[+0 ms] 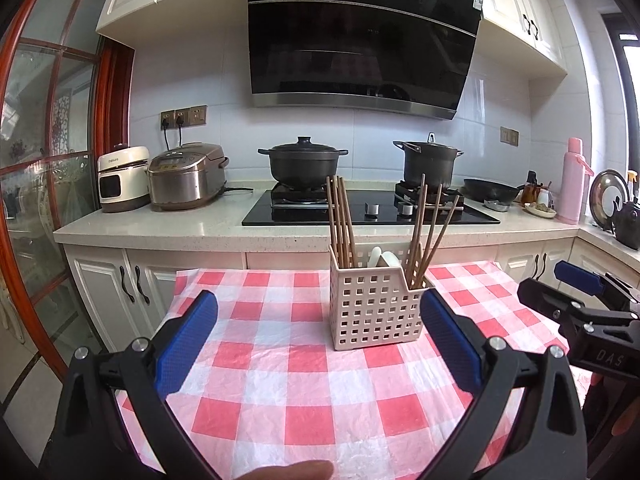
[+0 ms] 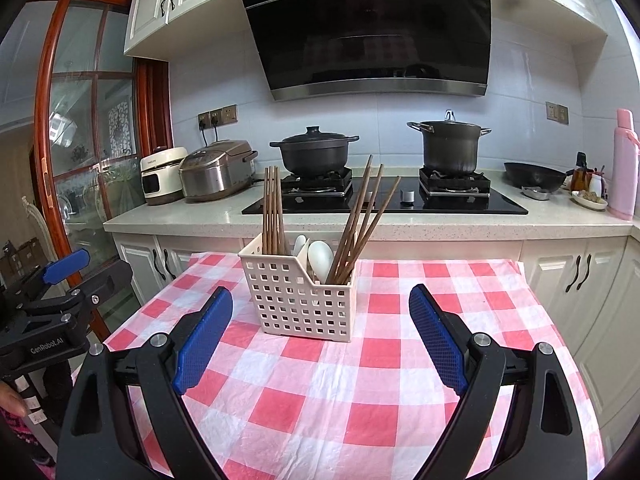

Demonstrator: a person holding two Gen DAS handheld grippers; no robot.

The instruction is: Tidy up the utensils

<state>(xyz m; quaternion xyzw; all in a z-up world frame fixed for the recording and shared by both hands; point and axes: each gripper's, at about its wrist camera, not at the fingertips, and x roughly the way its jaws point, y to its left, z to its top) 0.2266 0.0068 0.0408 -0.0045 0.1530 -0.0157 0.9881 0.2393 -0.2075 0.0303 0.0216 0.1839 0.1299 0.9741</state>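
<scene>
A cream perforated utensil caddy [image 1: 374, 308] [image 2: 298, 300] stands on the red-and-white checked tablecloth [image 1: 280, 380] [image 2: 360, 392]. Brown chopsticks stand in its left compartment [image 1: 340, 224] [image 2: 273, 210] and lean in its right compartment [image 1: 430, 232] [image 2: 362, 220]. White spoons [image 1: 382, 258] [image 2: 320, 258] sit in the middle compartment. My left gripper [image 1: 318, 340] is open and empty, just in front of the caddy. My right gripper [image 2: 320, 340] is open and empty, also in front of it. Each gripper shows at the edge of the other's view [image 1: 576, 300] [image 2: 60, 280].
Behind the table runs a counter [image 1: 160, 226] with a hob [image 1: 372, 212], two black pots [image 1: 302, 162] [image 1: 428, 160], a wok [image 1: 490, 192], a rice cooker [image 1: 186, 180], a white appliance [image 1: 122, 178] and a pink flask [image 1: 574, 180]. A range hood [image 1: 360, 36] hangs above.
</scene>
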